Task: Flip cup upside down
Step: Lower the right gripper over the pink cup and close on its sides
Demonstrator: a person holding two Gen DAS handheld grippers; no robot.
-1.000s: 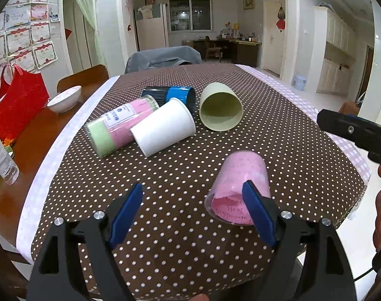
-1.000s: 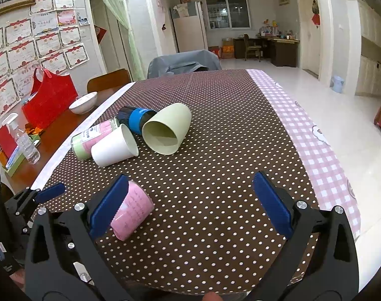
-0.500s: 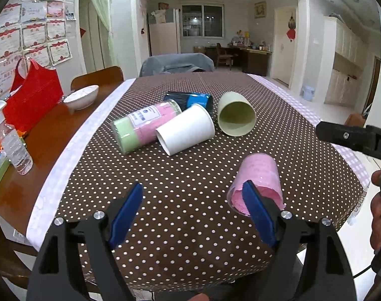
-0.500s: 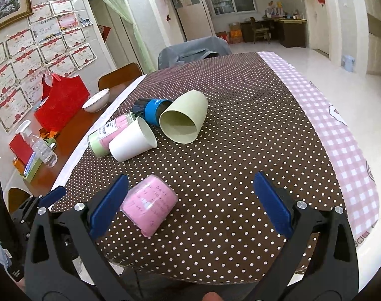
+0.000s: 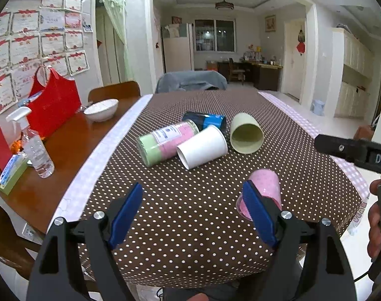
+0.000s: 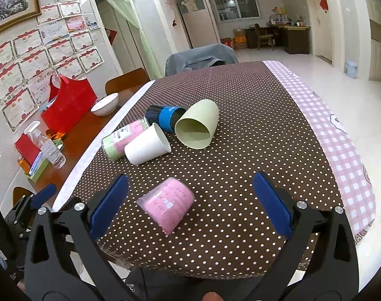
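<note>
- Both cameras have drawn back and risen over the last second, so the pink cup (image 6: pixel 168 207) now sits further from the left tongs (image 5: pixel 195 212) and more squarely between the fingers of the right tongs (image 6: pixel 194 202).
- Left tongs are spread wide and hold nothing; their right-hand pad overlaps the cup's mouth in the left wrist view, though I cannot tell whether it touches.
- Right tongs are likewise released and empty, hovering near the worktop's (image 6: pixel 253 115) front edge, with the cup lying between and beyond the blue pads, apart from both.
- Pink cup lies on its side on the dotted cloth, near the front edge, well apart from the cluster behind: white paper cup (image 6: pixel 147 148), pale green cup (image 6: pixel 198 128), blue-banded cup (image 6: pixel 165 116) and a pink-and-green canister (image 6: pixel 122 140).
- It looks thin-walled, translucent plastic: probably very light, springy, and easily dented.
- On its side it may roll away when nudged.
- Best hold, I judge, is across the body near the stiffer closed base, squeezed gently, then turned mouth-down.
</note>
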